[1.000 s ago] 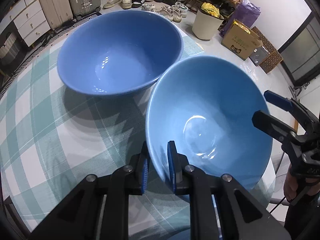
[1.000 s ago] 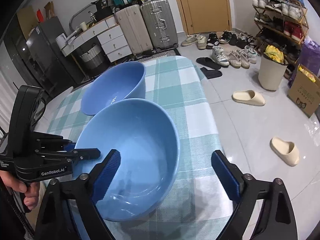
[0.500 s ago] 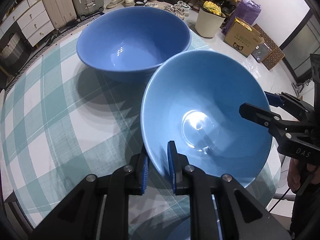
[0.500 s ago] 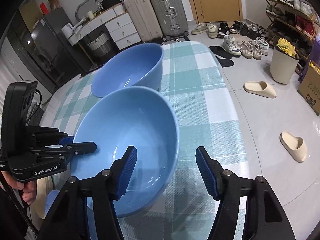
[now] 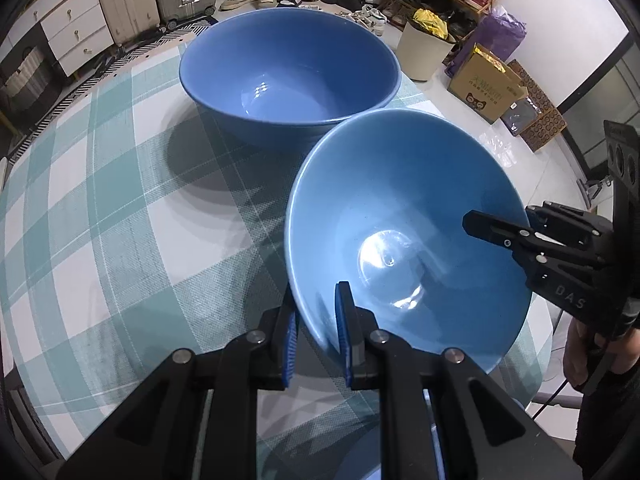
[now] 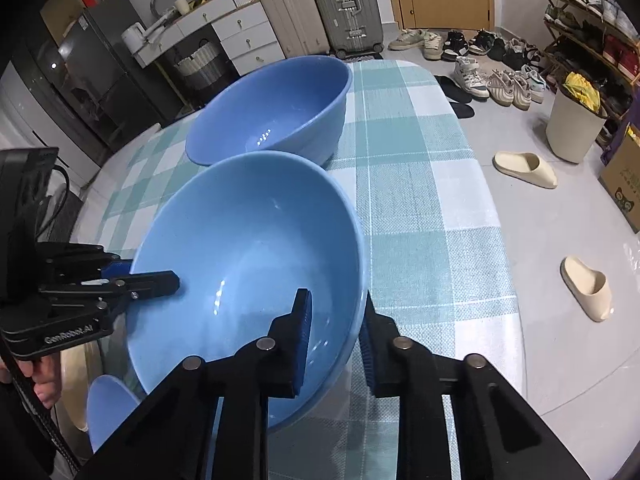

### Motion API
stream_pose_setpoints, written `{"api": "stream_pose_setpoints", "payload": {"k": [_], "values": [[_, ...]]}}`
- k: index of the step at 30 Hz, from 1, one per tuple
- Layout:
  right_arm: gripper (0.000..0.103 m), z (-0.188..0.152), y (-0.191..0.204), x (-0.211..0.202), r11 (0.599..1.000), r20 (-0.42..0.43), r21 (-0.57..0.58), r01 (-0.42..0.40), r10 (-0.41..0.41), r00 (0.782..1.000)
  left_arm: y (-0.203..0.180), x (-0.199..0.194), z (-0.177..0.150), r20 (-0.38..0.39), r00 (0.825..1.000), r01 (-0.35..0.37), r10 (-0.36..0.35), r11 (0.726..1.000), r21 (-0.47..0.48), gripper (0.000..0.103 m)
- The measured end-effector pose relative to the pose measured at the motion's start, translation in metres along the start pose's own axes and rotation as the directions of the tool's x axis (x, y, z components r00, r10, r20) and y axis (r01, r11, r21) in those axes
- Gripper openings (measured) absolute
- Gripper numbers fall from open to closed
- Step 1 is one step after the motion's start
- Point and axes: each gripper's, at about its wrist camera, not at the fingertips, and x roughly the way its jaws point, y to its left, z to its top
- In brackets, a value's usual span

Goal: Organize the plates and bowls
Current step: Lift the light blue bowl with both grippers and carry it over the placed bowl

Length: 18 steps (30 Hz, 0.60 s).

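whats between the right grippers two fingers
The near rim of the light blue bowl sits between the right gripper fingers, which have just been closing; right wrist view shows it.

Two bowls sit on a desk [image 5: 100,240] covered by a cloth. In the left wrist view, the far bowl [image 5: 290,76] fills the upper centre; the near bowl [image 5: 404,232] is tilted at lower right, its rim overlapping the far one. The left tongs [image 5: 316,332] straddle its near rim at bottom centre; the right tongs [image 6: 334,332] straddle the opposite rim.
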Motion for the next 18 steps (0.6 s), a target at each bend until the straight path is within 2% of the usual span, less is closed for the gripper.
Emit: {"api": "stream_pose_setpoints", "payload": {"k": [15,18], "values": [[0.018,-0.0001,0.0039,0.0042,1.000,-0.037,-0.001,0.022,-0.022,0.999,-0.0011,-0.0007,-0.0029,0.002,1.000,-0.011,0.011,1.000,-0.009,0.015],[0.015,0.0010,0.0051,0.0032,1.000,-0.043,0.002,0.026,-0.026,0.999,0.0017,-0.0031,-0.0030,0.002,1.000,-0.003,0.003,1.000,-0.026,0.015]]}}
